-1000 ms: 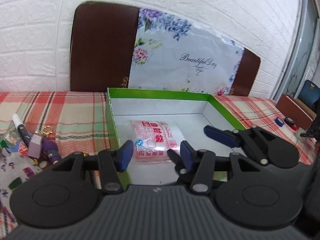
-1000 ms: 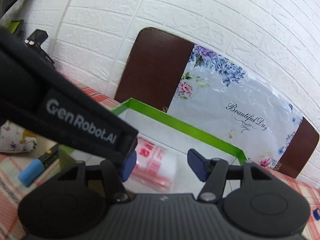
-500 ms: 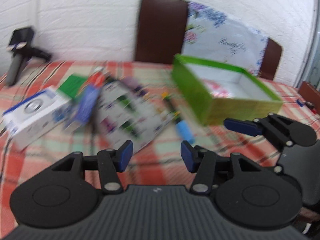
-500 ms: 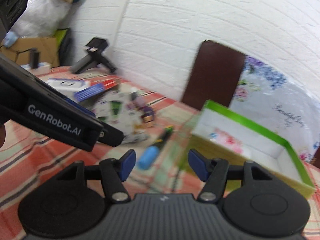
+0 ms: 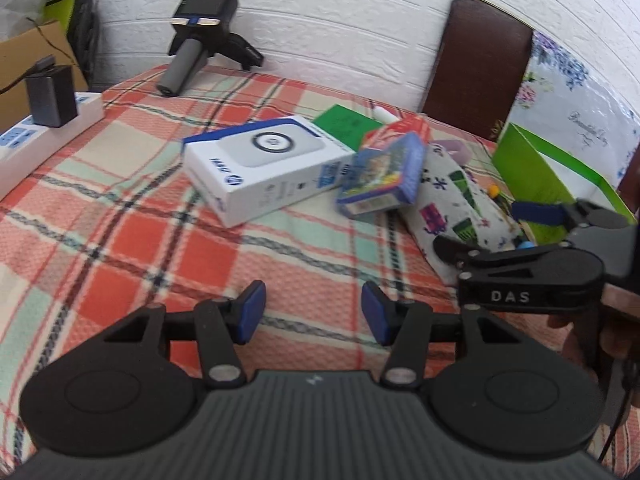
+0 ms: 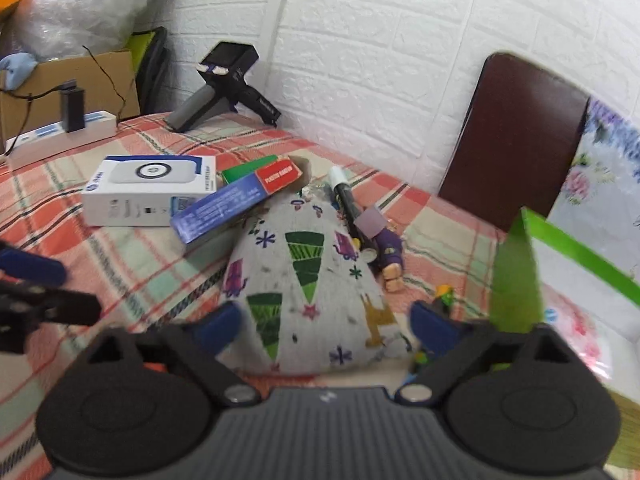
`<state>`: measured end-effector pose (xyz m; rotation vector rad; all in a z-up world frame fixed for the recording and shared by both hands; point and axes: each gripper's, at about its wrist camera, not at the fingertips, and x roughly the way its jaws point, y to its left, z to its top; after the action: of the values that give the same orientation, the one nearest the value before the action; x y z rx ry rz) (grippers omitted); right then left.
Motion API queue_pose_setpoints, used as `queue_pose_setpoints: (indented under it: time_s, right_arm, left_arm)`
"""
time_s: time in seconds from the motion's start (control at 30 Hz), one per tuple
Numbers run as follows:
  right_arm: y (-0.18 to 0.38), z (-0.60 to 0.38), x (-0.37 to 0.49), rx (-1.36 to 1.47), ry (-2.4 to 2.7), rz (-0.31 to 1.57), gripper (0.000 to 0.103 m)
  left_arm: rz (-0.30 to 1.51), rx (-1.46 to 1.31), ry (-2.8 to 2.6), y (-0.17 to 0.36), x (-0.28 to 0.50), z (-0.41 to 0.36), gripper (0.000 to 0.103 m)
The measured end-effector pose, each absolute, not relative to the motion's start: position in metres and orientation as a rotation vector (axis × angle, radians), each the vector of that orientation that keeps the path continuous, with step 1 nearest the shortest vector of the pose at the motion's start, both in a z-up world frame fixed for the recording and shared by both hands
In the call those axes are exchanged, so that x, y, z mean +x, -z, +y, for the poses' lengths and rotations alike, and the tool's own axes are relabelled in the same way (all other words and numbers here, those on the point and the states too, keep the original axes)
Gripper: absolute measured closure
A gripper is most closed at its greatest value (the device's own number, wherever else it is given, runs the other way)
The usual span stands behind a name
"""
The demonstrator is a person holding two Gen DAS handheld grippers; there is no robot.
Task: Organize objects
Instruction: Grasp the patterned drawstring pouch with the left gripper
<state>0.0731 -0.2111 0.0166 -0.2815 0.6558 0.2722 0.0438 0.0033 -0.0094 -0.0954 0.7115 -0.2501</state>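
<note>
The grey fabric pouch point(image 6: 308, 284) with green trees and purple prints lies on the checked tablecloth point(image 5: 160, 216), between the white box point(image 6: 136, 192) and the green box point(image 6: 516, 280). Its long axis runs away from the right gripper point(image 6: 324, 324), whose jaws are opening around its near end. The left gripper point(image 5: 312, 312) is half open and empty.

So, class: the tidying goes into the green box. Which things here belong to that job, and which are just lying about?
Job:
green box
patterned pouch
white carton
blue card box
marker
purple figure
right claw, opening over the pouch

Lying about:
power strip
handheld device
chair
</note>
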Motion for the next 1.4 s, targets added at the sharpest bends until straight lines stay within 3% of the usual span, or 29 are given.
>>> queue_pose_setpoints:
  time_s: [0.03,0.1,0.17,0.23,0.33,0.57,0.7,0.8,0.83,0.87,1.07,1.17,1.2,1.23,1.27,1.33,1.4]
  right_arm:
    - [-0.011,-0.21,0.08,-0.271,-0.288,0.686,0.0]
    - [-0.011,-0.21,0.083,-0.228,-0.286,0.693,0.012]
    - [-0.016,-0.207,0.076,-0.235,-0.272,0.689,0.034]
    - [-0.018,-0.204,0.061,-0.27,-0.278,0.673,0.042]
    - [-0.017,-0.2,0.025,-0.3,-0.321,0.655,0.044]
    - [-0.02,-0.188,-0.065,-0.478,-0.589,0.543,0.044]
    - [-0.027,-0.186,-0.078,-0.527,-0.659,0.467,0.041]
    - [-0.03,-0.184,-0.073,-0.447,-0.634,0.458,0.023]
    - [-0.03,-0.184,-0.073,-0.429,-0.614,0.462,0.008]
    - [-0.029,-0.183,-0.074,-0.421,-0.59,0.458,0.003]
    - [-0.019,-0.196,-0.084,-0.386,-0.545,0.534,0.003]
    - [-0.015,-0.205,-0.083,-0.343,-0.551,0.582,0.005]
    - [-0.015,-0.206,-0.082,-0.332,-0.56,0.594,0.012]
    - [-0.015,-0.207,-0.082,-0.325,-0.562,0.6,0.022]
    - [-0.016,-0.209,-0.08,-0.32,-0.56,0.601,0.034]
    - [-0.018,-0.214,-0.075,-0.324,-0.545,0.595,0.047]
    - [-0.021,-0.214,-0.073,-0.356,-0.505,0.565,0.048]
  left_arm:
    - [0.712,-0.102,0.244,0.009,0.044,0.007,0.048]
    - [0.714,-0.126,0.247,0.008,0.045,0.014,0.048]
    - [0.719,-0.148,0.253,0.008,0.045,0.018,0.048]
    - [0.731,-0.165,0.265,0.008,0.047,0.02,0.046]
    - [0.759,-0.205,0.306,0.004,0.047,0.022,0.039]
    - [0.752,-0.238,0.452,-0.009,0.031,0.019,0.019]
    - [0.718,-0.235,0.502,-0.017,0.023,0.016,0.015]
    - [0.731,-0.217,0.489,-0.017,0.027,0.009,0.015]
    - [0.741,-0.218,0.492,-0.017,0.03,0.006,0.015]
    - [0.747,-0.221,0.496,-0.017,0.033,0.005,0.015]
    - [0.774,-0.195,0.525,-0.012,0.046,-0.013,0.015]
    - [0.79,-0.204,0.535,-0.007,0.055,-0.019,0.022]
    - [0.791,-0.217,0.542,-0.005,0.059,-0.019,0.028]
    - [0.8,-0.232,0.561,-0.003,0.062,-0.019,0.046]
    - [0.81,-0.245,0.566,-0.001,0.066,-0.019,0.05]
    - [0.817,-0.279,0.561,0.001,0.067,-0.016,0.053]
    - [0.82,-0.307,0.554,-0.001,0.063,-0.009,0.057]
